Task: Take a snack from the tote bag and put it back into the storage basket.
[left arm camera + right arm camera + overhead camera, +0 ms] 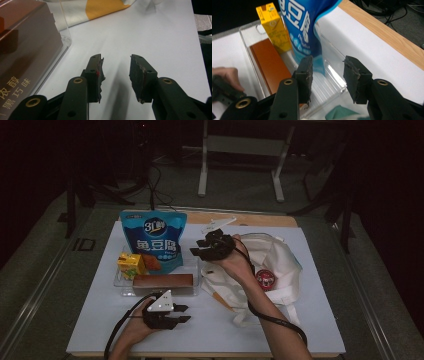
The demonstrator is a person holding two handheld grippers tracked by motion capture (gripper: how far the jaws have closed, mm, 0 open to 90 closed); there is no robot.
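My right tool [327, 75] hangs released before the glossy blue snack pouch [308, 27], upright in one clear plastic tray [334, 75] on the table [90, 320]. Beside it: one yellow juice carton [273, 27], one brown box [270, 65]. Left tool [115, 75] released, empty.

Hidden and cut-off bits around the clear tray

Blue pouch [308, 30] top cut by frame edge, its base covering the clear tray [334, 75] floor; brown box [25, 57] print beside it cropped; small round red item [265, 279] on the bag right of tray too small to identify.

Blue snack bag [154, 238], yellow carton [130, 265]
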